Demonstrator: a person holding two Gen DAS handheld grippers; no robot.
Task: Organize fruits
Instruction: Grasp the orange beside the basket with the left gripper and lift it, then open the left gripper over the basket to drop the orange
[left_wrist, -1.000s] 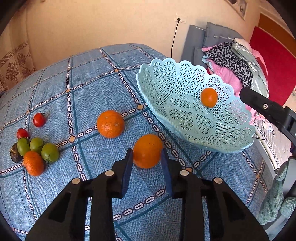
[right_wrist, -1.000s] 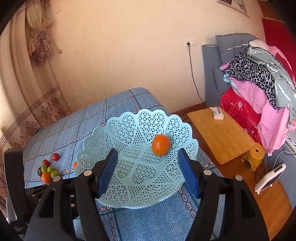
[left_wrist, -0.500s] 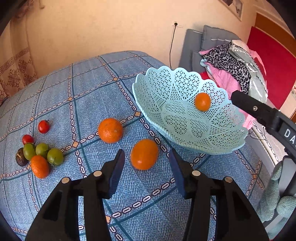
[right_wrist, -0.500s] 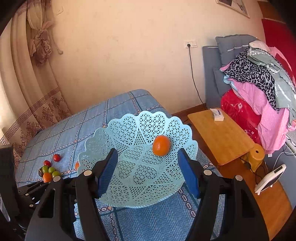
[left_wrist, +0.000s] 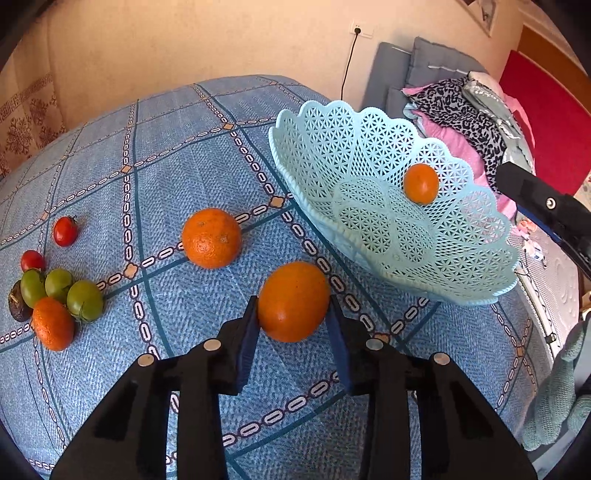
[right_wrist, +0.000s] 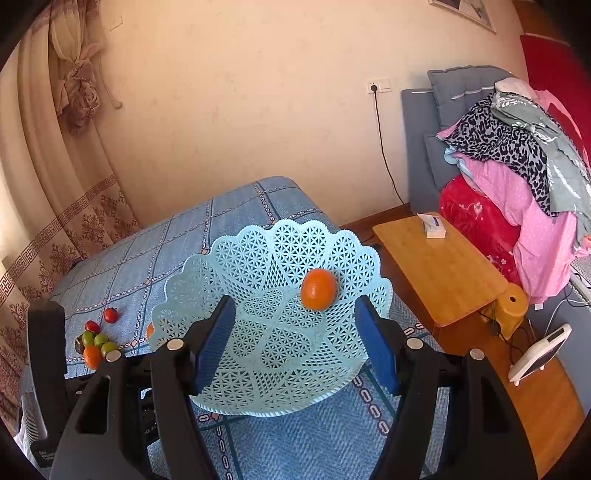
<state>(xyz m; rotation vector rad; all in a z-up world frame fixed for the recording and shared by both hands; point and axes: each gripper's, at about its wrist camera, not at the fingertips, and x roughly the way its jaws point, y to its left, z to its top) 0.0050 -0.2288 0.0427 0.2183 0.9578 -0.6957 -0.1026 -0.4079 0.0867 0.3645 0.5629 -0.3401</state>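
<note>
The left gripper (left_wrist: 291, 317) is closing onto an orange (left_wrist: 293, 301) (pads touching its sides); squeezing gently should avoid bruising. The right gripper (right_wrist: 295, 339) is hanging spread, empty, over the basket (right_wrist: 354, 254).

Behind the light-blue basket (right_wrist: 236, 280) in the right wrist view, only an orange sliver (right_wrist: 149, 329) of one fruit visible, the rest screened by the rim. Dark fruit (left_wrist: 16, 304) at the cluster's left mostly covered by a green fruit (left_wrist: 32, 287); kind impossible to tell. Underside of the gripped orange (left_wrist: 293, 301) hidden, so contact with the bedspread (left_wrist: 177, 155) unclear. Framed picture (right_wrist: 463, 11) cropped by the top edge.
</note>
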